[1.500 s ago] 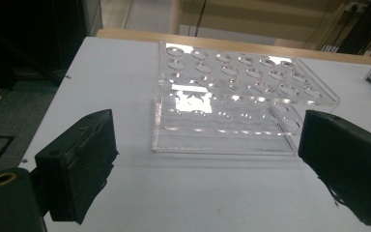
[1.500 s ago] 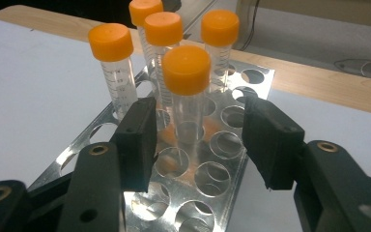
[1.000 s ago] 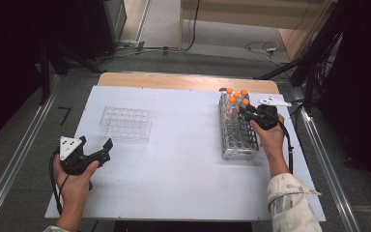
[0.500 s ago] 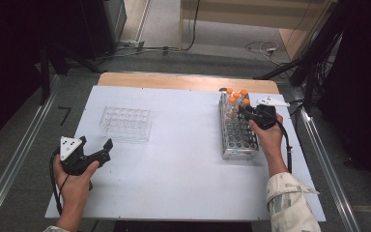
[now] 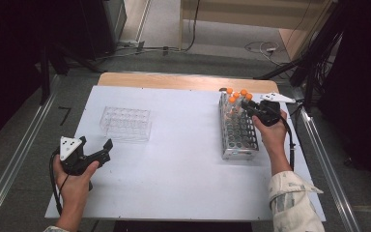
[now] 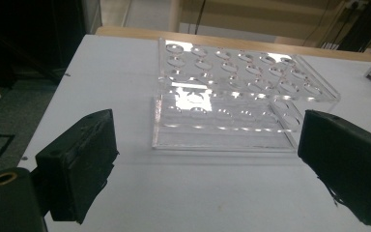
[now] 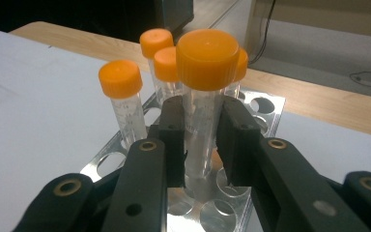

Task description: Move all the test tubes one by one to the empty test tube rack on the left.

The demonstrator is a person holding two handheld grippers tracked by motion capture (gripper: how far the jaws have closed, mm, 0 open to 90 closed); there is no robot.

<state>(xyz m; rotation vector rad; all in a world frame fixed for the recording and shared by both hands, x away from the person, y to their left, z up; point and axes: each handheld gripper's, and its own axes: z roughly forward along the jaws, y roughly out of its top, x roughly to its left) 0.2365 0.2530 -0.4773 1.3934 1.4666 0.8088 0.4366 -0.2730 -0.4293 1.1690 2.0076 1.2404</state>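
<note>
Between the earlier high view and this one almost nothing on the table shifted; the one change was at the right gripper (image 7: pixel 200 140), whose jaws had just been closing and now pressed on the clear plastic tube with the orange screw cap (image 7: pixel 204 96) from both sides. In the right gripper view that tube stood upright between the two black pads, its foot still down in a hole of the shiny metal tube rack (image 7: pixel 265 104). Four more orange-capped tubes (image 7: pixel 121 94) stood just behind and beside it in the same rack. In the high view the right gripper (image 5: pixel 251 107) sat at the far end of the metal rack (image 5: pixel 239 137), near the table's right edge, where the orange caps clustered.

On the other side, the left gripper (image 5: pixel 96 152) rested low over the white tabletop (image 5: pixel 183 164), well apart from the metal rack. Its jaws stood wide open with nothing between them. In the left gripper view the clear acrylic rack with round wells (image 6: pixel 241 96) lay ahead of the open pads, near them but not touched.
</note>
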